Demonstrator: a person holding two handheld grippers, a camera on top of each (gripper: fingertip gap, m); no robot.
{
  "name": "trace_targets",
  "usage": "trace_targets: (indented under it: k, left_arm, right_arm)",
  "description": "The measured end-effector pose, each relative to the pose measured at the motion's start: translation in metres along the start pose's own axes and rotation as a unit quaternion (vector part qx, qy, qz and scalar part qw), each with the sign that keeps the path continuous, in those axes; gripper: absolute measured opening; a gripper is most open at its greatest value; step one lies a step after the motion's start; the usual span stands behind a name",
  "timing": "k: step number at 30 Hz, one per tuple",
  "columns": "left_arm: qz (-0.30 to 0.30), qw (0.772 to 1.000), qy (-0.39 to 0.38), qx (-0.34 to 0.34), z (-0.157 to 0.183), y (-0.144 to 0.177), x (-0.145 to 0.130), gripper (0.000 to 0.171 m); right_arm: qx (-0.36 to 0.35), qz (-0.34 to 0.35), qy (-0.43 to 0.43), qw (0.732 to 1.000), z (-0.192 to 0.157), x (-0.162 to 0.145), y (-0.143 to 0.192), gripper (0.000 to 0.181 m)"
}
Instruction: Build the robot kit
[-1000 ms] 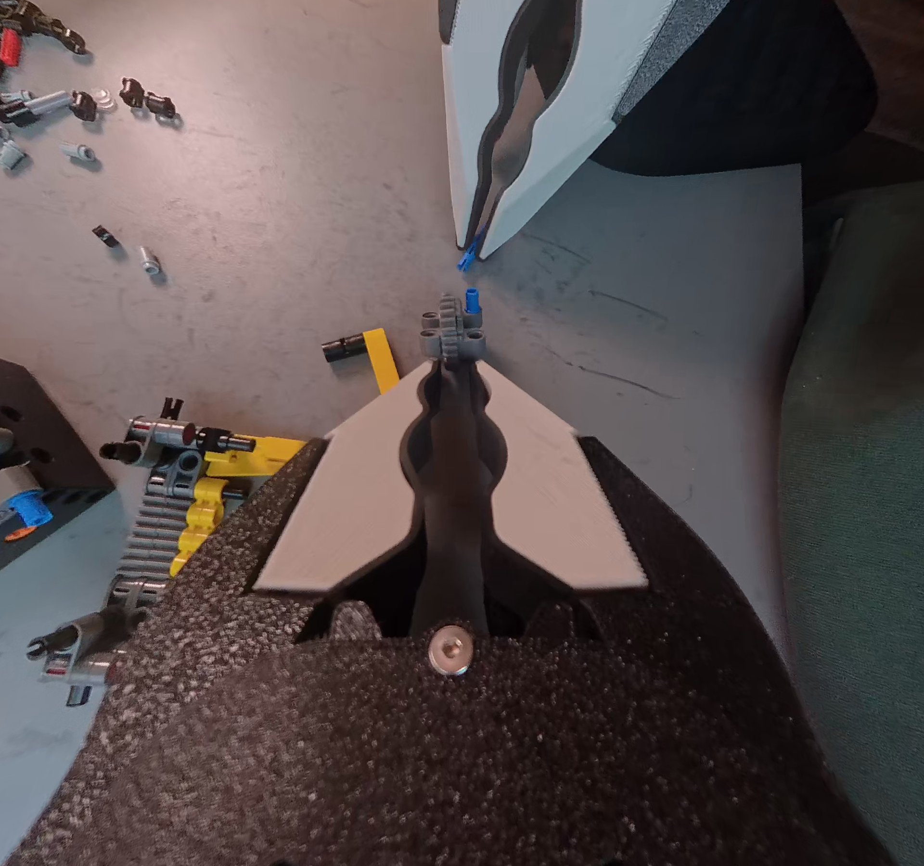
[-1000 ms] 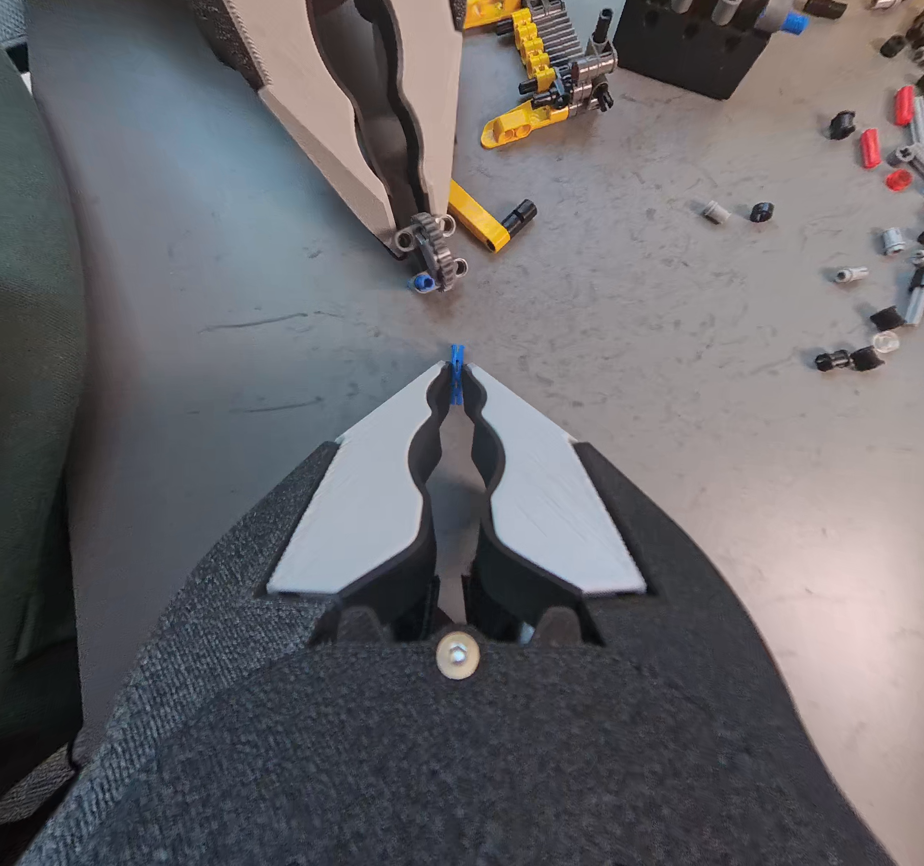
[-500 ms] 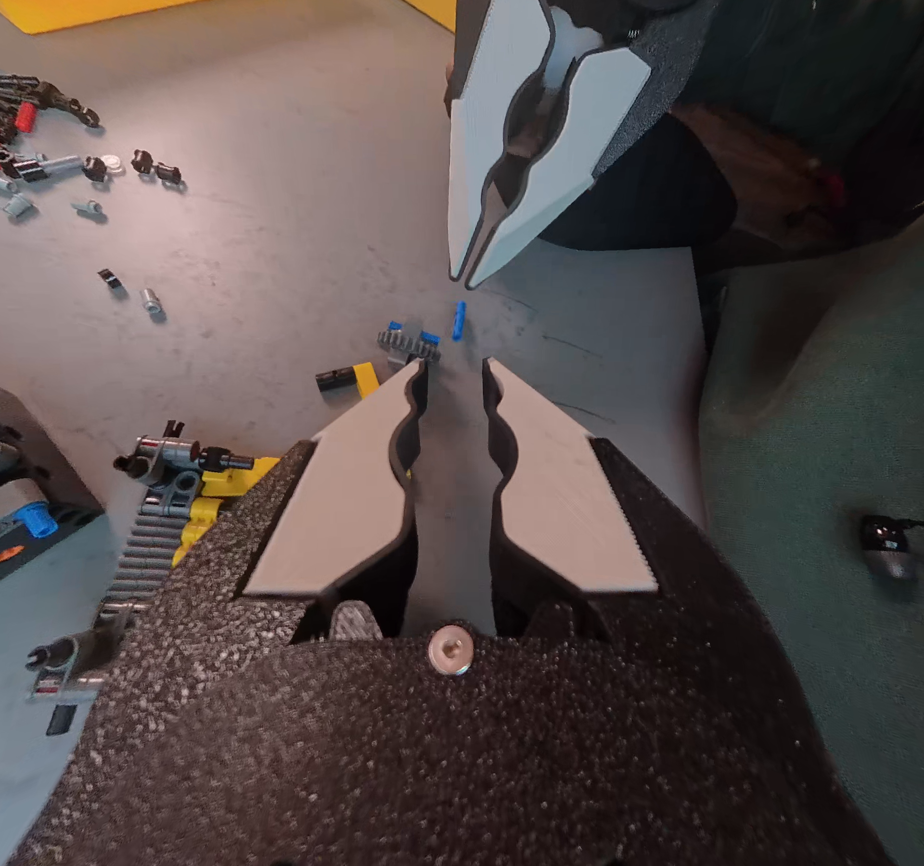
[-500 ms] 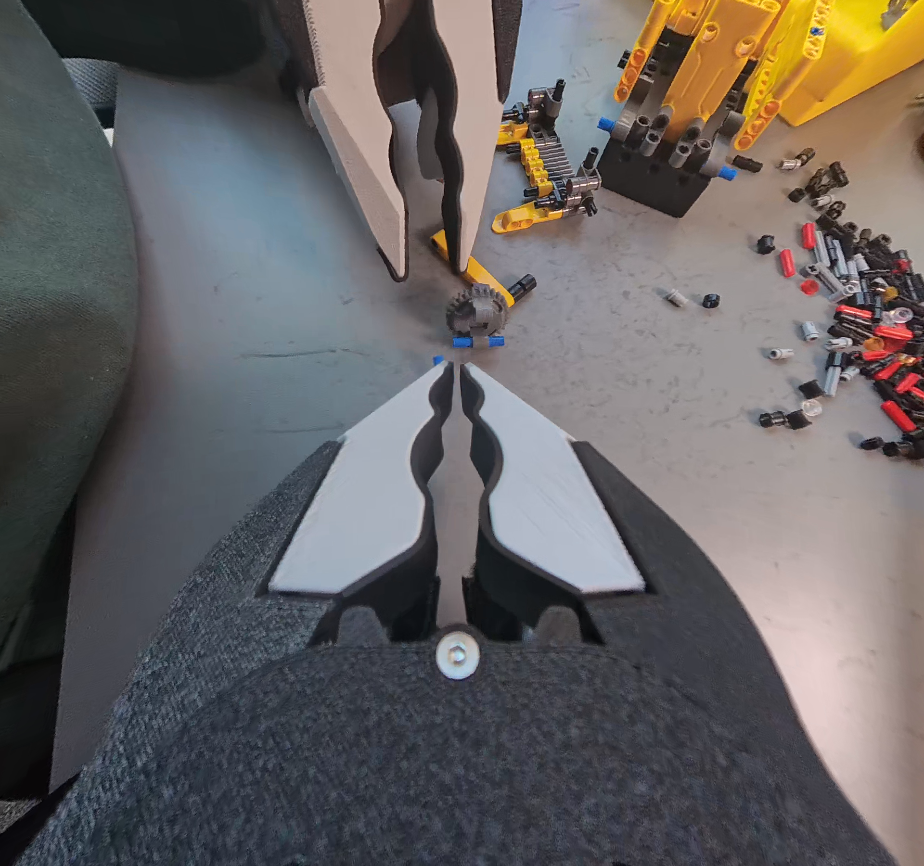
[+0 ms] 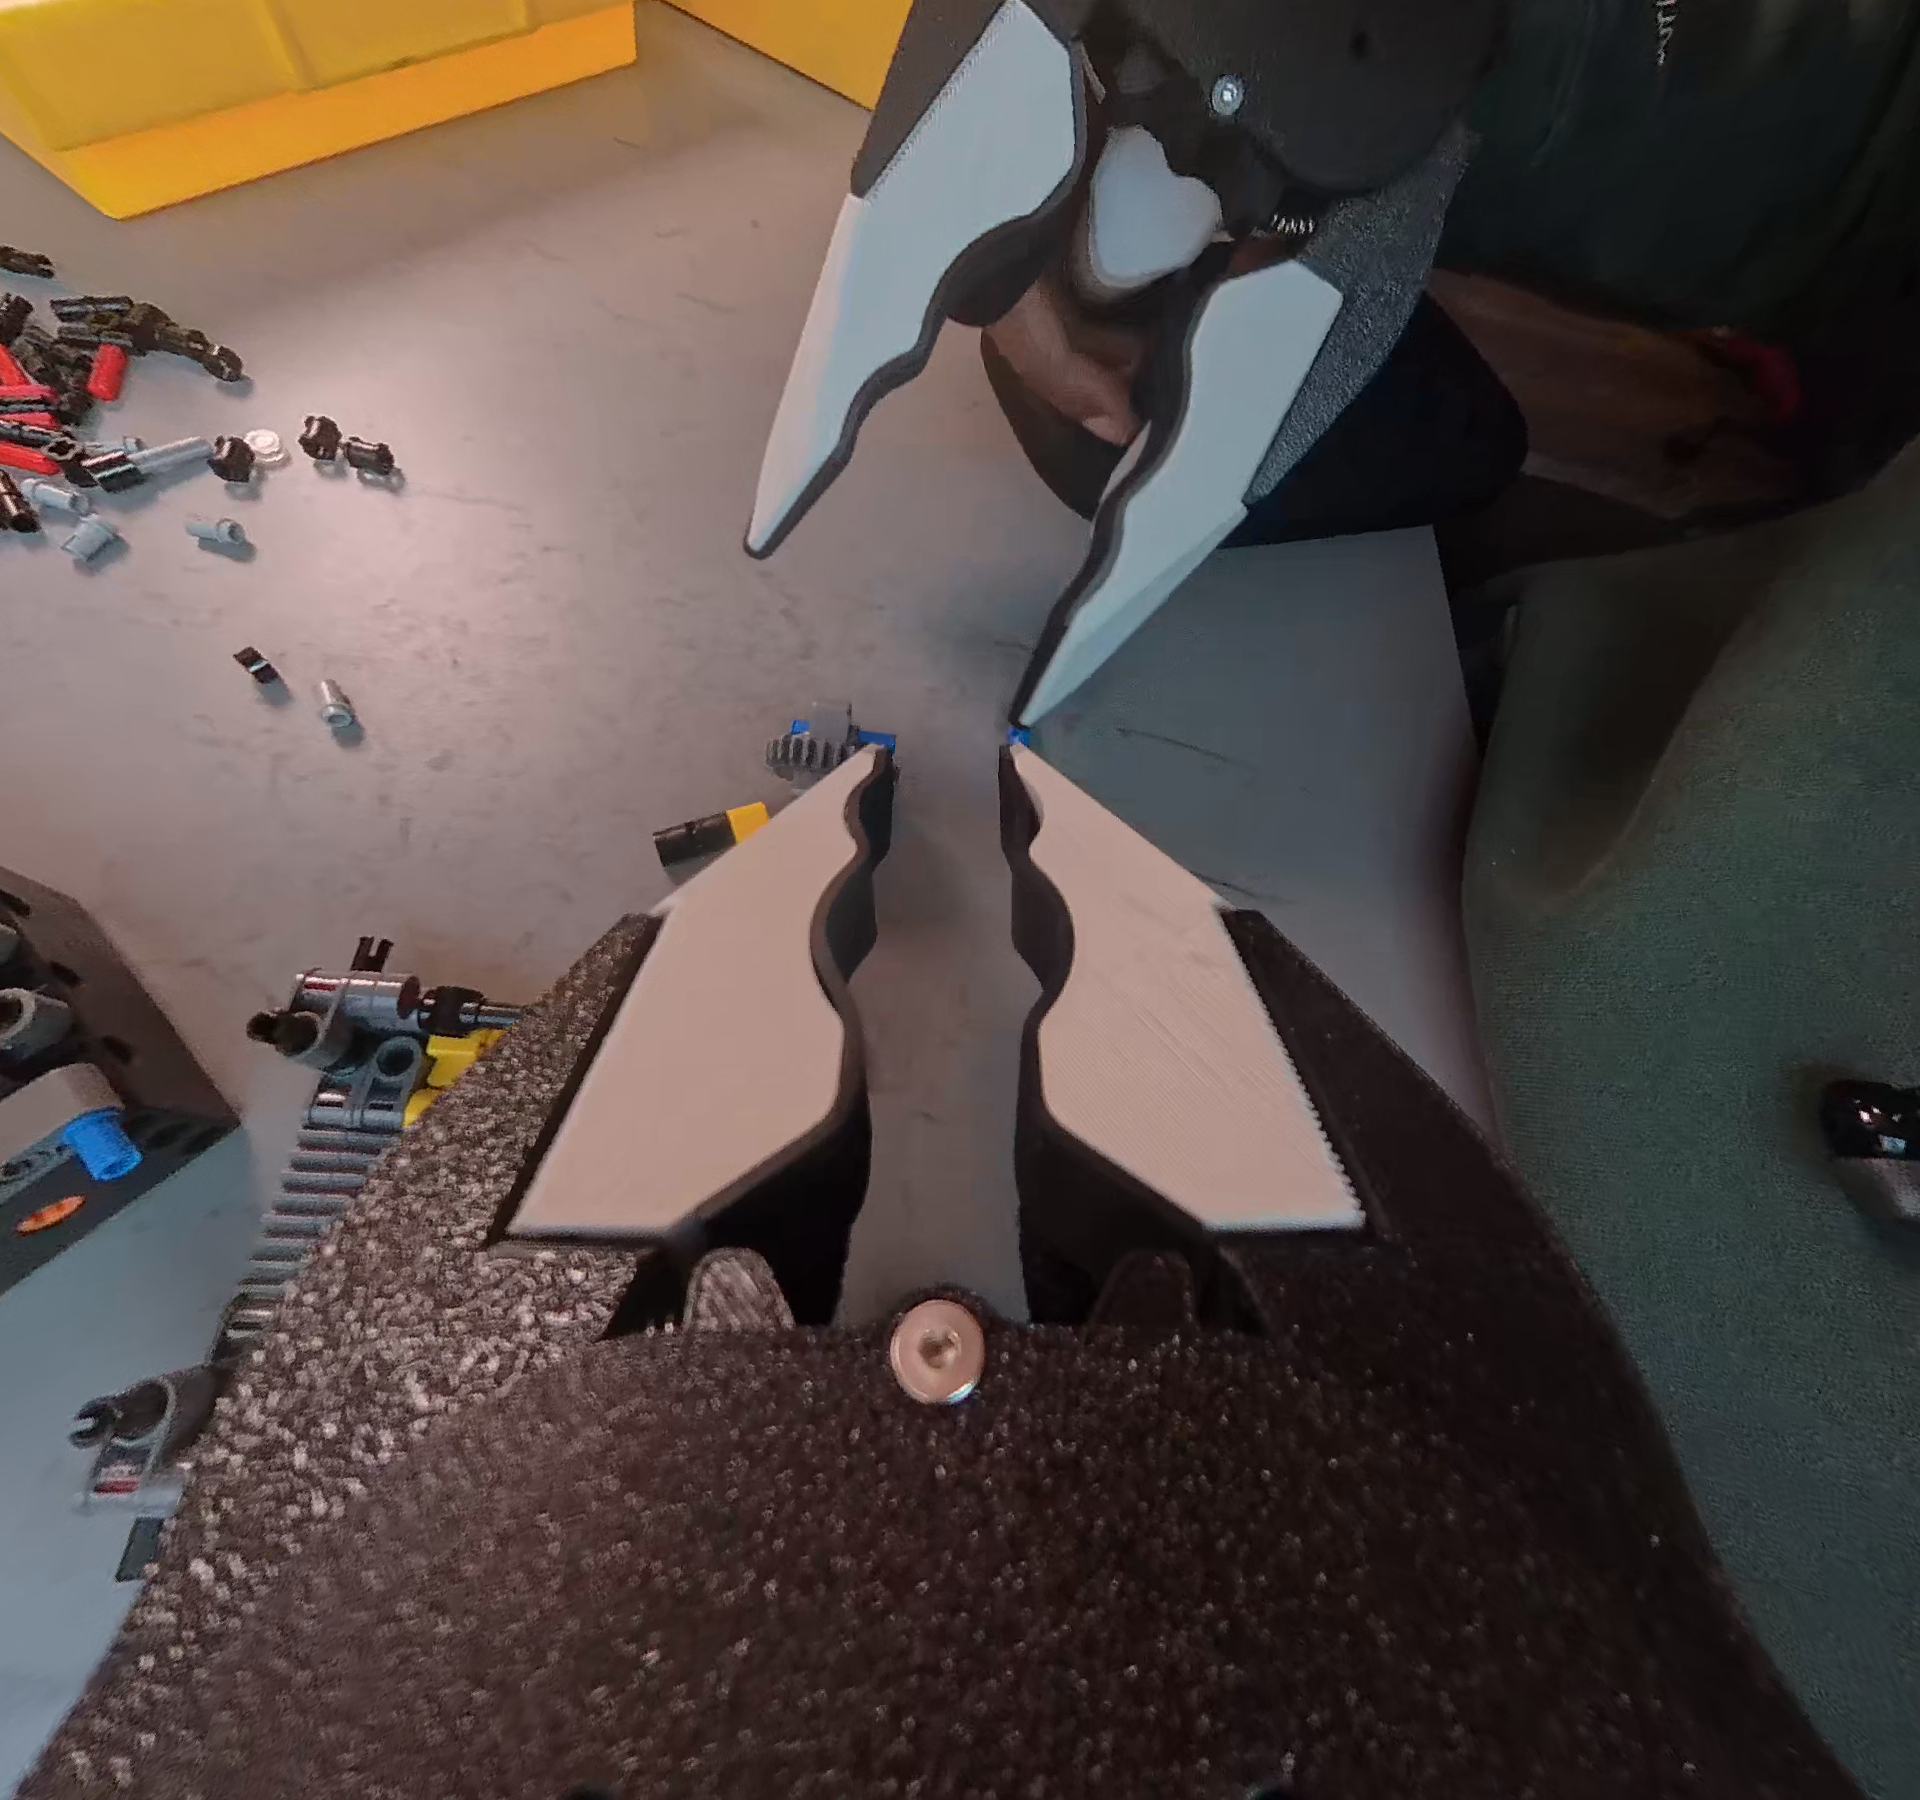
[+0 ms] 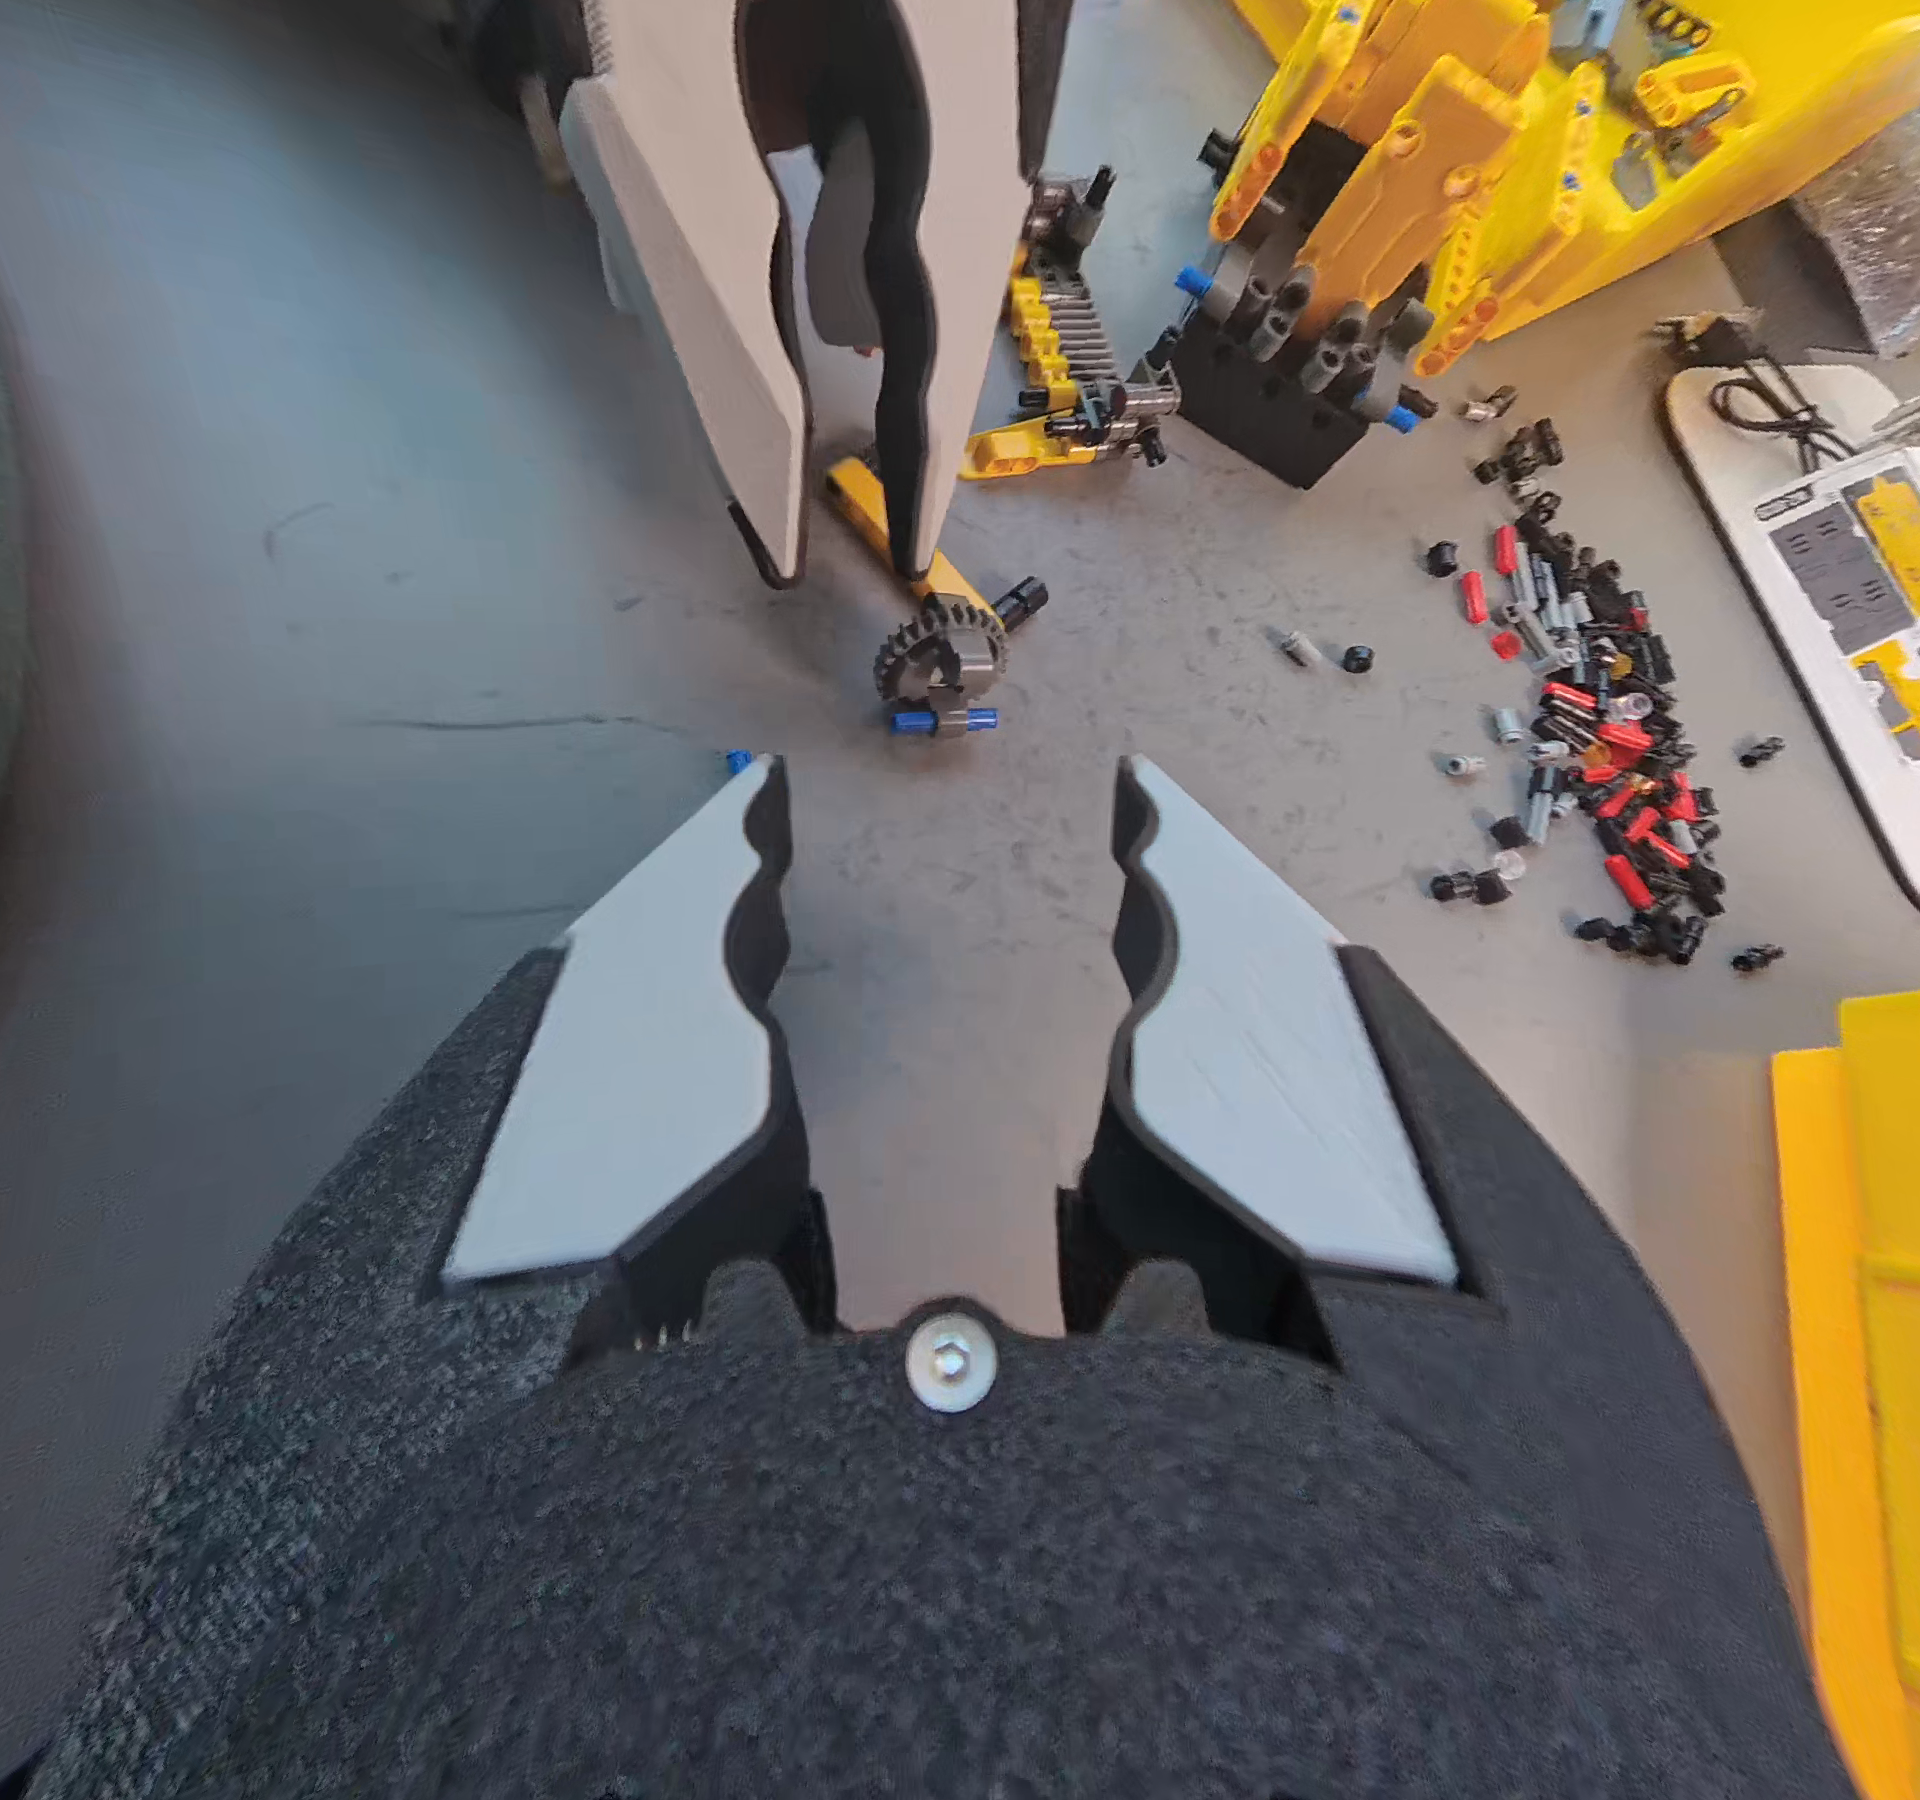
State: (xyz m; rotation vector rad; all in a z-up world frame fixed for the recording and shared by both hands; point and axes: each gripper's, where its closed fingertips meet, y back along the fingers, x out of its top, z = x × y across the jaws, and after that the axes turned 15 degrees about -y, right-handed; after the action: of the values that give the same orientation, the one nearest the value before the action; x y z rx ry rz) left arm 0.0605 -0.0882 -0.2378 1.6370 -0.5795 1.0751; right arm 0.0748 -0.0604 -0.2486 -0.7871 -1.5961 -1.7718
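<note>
A dark grey gear with a grey connector and blue pins (image 6: 940, 664) lies on the grey table, just ahead of my right gripper (image 6: 951, 763), which is open and empty. A small loose blue pin (image 6: 738, 761) lies beside its left fingertip. My left gripper (image 5: 948, 763) is open and empty above the table. The gear (image 5: 805, 748) shows partly behind its left fingertip and the blue pin (image 5: 1018, 735) sits at its right fingertip. Each gripper shows in the other's view: the right one (image 5: 891, 630) is open, and the left one (image 6: 847, 568) is open over a yellow beam (image 6: 862, 503).
A pile of small red, black and grey pieces (image 6: 1600, 742) lies to the right. A black block with a yellow structure (image 6: 1299, 400) and a grey toothed rack (image 6: 1070, 337) stand behind. Yellow bins (image 5: 312, 36), a printed sheet (image 6: 1849, 587) and a person's green sleeve (image 5: 1714, 919) border the table. Spacing between my two grippers at the tips: around 4 cm.
The left gripper opened and let go of the gear; the right gripper opened and let go of the blue pin. Both pieces now lie on the table. Both grippers drew back.
</note>
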Motion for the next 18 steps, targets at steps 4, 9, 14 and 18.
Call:
trace_targets:
  k: [4, 9, 14, 18]
  left_arm:
    - [-0.003, 1.000, -0.002, 0.002, 0.000, -0.001, 0.000, 0.020]
    - [0.002, 1.000, -0.001, 0.006, -0.001, 0.000, 0.001, 0.020]
    - [0.010, 1.000, 0.002, 0.009, -0.003, 0.001, 0.004, 0.020]
    - [0.024, 1.000, 0.007, 0.012, -0.005, 0.002, 0.007, 0.021]
  right_arm:
    - [-0.002, 0.045, -0.039, 0.998, 0.010, 0.012, 0.011, 0.016]
    - [-0.003, 0.107, -0.059, 0.993, 0.016, 0.029, 0.024, 0.000]
    - [-0.013, 0.122, -0.078, 0.989, 0.021, 0.037, 0.023, 0.089]
    - [-0.028, 0.076, -0.054, 0.995, 0.018, 0.031, 0.010, 0.124]
